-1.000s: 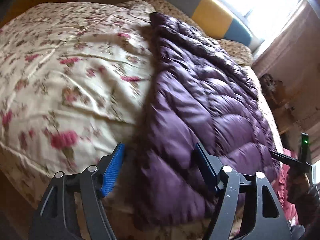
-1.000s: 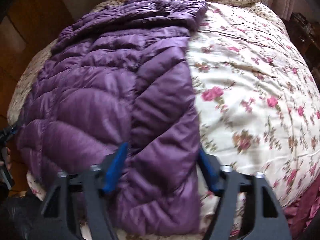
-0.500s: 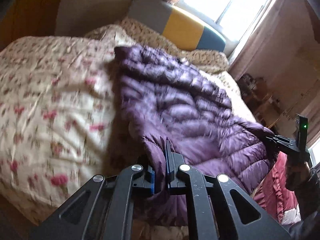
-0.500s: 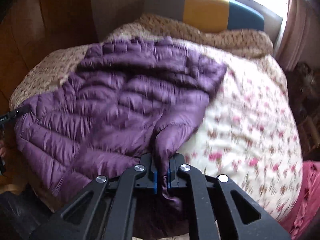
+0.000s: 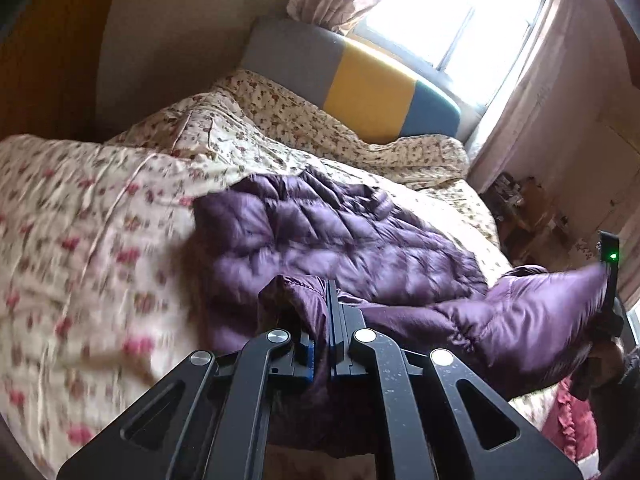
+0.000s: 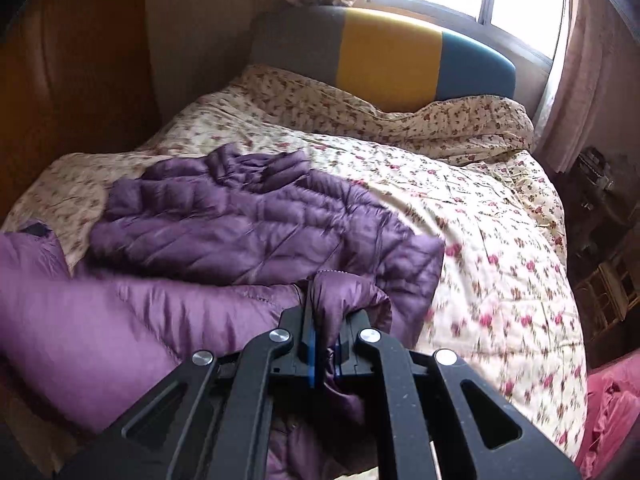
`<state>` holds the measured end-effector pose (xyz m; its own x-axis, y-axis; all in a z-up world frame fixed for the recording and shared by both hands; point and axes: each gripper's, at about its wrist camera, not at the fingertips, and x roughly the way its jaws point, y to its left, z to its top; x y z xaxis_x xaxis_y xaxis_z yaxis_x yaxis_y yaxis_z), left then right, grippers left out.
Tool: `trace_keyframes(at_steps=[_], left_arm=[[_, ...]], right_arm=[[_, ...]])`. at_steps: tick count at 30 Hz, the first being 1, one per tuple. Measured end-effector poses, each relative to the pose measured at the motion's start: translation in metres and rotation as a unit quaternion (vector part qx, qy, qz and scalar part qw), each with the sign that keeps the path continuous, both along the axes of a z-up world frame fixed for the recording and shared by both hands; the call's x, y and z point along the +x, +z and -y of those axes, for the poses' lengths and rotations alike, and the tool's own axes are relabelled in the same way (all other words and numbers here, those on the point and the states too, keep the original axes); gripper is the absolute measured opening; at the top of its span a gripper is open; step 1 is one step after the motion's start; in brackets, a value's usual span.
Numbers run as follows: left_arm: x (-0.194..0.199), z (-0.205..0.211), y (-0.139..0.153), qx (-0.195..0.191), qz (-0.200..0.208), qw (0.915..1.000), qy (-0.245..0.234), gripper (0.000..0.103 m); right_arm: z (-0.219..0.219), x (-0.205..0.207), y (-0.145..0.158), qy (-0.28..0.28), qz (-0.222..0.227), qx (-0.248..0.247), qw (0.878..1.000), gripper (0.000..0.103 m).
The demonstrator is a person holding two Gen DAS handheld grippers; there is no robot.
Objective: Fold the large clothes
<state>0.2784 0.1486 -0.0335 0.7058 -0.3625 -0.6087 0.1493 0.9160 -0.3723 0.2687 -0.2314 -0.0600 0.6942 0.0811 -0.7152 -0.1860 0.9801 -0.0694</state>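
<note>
A purple quilted puffer jacket (image 5: 344, 240) (image 6: 240, 224) lies on the floral bed, its near hem lifted off the cover. My left gripper (image 5: 326, 320) is shut on one corner of that hem, fabric bunched between the blue pads. My right gripper (image 6: 325, 320) is shut on the other hem corner, with a fold of purple fabric pinched in its jaws. In the left wrist view the right gripper (image 5: 610, 280) shows at the far right edge with a green light, the hem stretched between the two. The jacket's collar end rests toward the headboard.
The bed wears a cream floral duvet (image 6: 480, 240) (image 5: 80, 240). A grey, yellow and blue headboard (image 6: 388, 48) stands under a bright window (image 5: 460, 12) with pink curtains. Dark cluttered furniture (image 6: 600, 216) lines the right side. Red fabric (image 6: 608, 400) lies at the bed's near right corner.
Both grippers went from open around the hem to shut on it. They then rose and pulled back, lifting the hem and dragging the jacket over the bed.
</note>
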Motion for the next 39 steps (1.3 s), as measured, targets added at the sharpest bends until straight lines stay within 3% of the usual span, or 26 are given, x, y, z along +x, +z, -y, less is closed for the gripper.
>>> trace_keyframes(at_steps=[6, 11, 16, 19, 20, 21, 25, 27, 30, 33, 39], left_arm=[[0.076, -0.006, -0.016, 0.01, -0.034, 0.999, 0.028, 0.004], [0.126, -0.019, -0.037, 0.014, -0.074, 0.9954, 0.059, 0.004], [0.152, -0.034, -0.051, -0.035, -0.119, 0.9894, 0.076, 0.016], [0.154, -0.044, -0.048, -0.081, -0.119, 0.9864, 0.08, 0.036], [0.154, -0.048, -0.046, -0.094, -0.117, 0.9852, 0.083, 0.049], [0.154, -0.051, -0.044, -0.1, -0.114, 0.9846, 0.087, 0.062], [0.148, -0.063, -0.024, -0.1, -0.082, 0.9847, 0.116, 0.08], [0.14, -0.072, -0.019, -0.112, -0.073, 0.9836, 0.122, 0.082], [0.12, -0.081, -0.027, -0.108, -0.078, 0.9838, 0.12, 0.082], [0.094, -0.088, -0.046, -0.131, -0.091, 0.9812, 0.108, 0.082], [0.051, -0.082, -0.092, -0.179, -0.128, 0.9721, 0.081, 0.082]], right_arm=[[0.001, 0.081, -0.022, -0.037, -0.042, -0.014, 0.998, 0.005], [0.004, 0.126, -0.049, -0.066, -0.075, -0.023, 0.995, 0.007], [0.011, 0.143, -0.055, -0.08, -0.09, 0.006, 0.993, 0.023], [0.019, 0.146, -0.046, -0.079, -0.098, 0.057, 0.99, 0.047], [0.024, 0.146, -0.041, -0.072, -0.1, 0.094, 0.988, 0.076], [0.026, 0.146, -0.034, -0.071, -0.095, 0.11, 0.987, 0.096], [0.032, 0.137, 0.0, -0.066, -0.061, 0.132, 0.987, 0.099], [0.042, 0.126, 0.015, -0.066, -0.042, 0.144, 0.987, 0.101], [0.061, 0.107, 0.014, -0.072, -0.041, 0.154, 0.985, 0.101], [0.079, 0.086, -0.01, -0.084, -0.058, 0.143, 0.984, 0.101], [0.092, 0.059, -0.092, -0.103, -0.138, 0.148, 0.974, 0.1]])
